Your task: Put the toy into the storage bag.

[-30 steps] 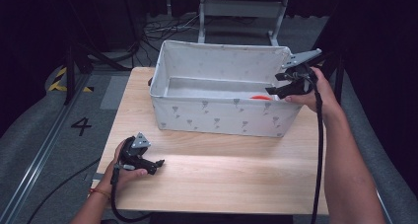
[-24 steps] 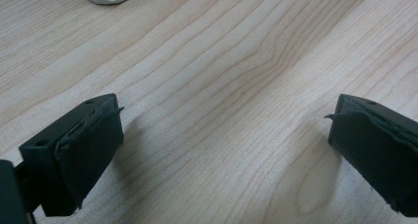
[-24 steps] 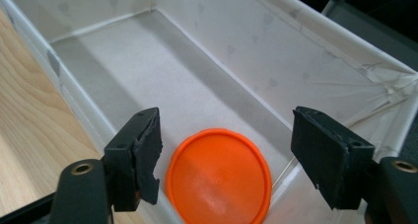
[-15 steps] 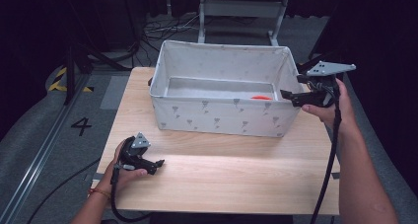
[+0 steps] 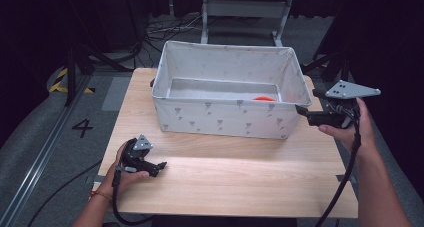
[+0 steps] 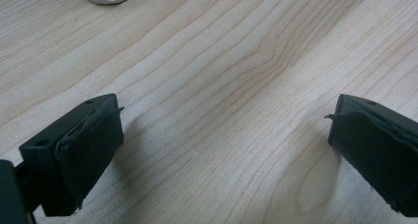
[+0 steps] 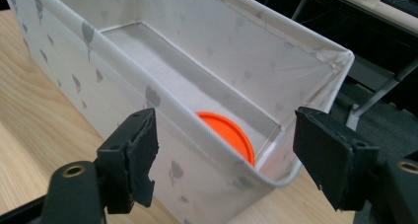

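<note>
Right now the white box [image 5: 227, 119] sits on the tabletop [image 5: 240, 182], toward the far side. An orange disc [image 7: 226, 134] lies flat on the box floor, in the corner closest to the right gripper [image 7: 224, 157]. That gripper is held up just outside the box, by that end, and its fingers are wide apart with nothing in them. It looks ready to reach in or go away; I cannot tell which. The left gripper [image 5: 150, 164] rests low on the tabletop, well in front of the box, fingers open and empty, maybe just waiting.
</note>
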Demonstrator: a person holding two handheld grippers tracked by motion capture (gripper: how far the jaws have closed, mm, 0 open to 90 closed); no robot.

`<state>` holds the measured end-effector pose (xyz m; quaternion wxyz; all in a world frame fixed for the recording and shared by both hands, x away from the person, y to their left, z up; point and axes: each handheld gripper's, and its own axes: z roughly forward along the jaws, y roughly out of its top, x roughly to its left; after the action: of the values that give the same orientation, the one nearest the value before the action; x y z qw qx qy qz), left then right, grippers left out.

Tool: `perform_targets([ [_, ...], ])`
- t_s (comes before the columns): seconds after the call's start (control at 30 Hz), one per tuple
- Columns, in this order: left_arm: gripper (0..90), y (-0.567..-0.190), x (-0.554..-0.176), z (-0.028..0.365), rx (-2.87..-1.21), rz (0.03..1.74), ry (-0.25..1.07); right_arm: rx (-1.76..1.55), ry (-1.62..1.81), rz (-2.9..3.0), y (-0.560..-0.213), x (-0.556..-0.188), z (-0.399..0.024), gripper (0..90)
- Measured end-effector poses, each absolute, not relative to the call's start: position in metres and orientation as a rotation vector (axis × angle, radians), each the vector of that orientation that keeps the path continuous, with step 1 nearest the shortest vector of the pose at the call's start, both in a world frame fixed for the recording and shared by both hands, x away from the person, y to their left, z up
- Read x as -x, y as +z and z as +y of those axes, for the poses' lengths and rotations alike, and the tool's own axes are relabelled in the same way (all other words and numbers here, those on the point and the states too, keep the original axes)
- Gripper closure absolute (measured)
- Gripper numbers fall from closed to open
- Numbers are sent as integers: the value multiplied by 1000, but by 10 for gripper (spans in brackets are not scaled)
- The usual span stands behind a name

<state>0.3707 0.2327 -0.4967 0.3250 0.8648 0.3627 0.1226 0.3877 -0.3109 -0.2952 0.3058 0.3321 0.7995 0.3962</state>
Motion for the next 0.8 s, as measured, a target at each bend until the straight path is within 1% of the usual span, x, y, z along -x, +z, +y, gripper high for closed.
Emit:
perform_targets([
  [0.33, 6, -497, -371, 233, -2268, 951, 322, -849, 1011, 2114, -313, -366, -321, 248],
  [0.37, 6, -497, -371, 233, -2268, 952, 322, -844, 993, 2123, -319, -361, -323, 248],
  [0.8, 6, -497, -370, 233, -2267, 953, 323, -827, 911, 2153, -351, -346, -330, 246],
])
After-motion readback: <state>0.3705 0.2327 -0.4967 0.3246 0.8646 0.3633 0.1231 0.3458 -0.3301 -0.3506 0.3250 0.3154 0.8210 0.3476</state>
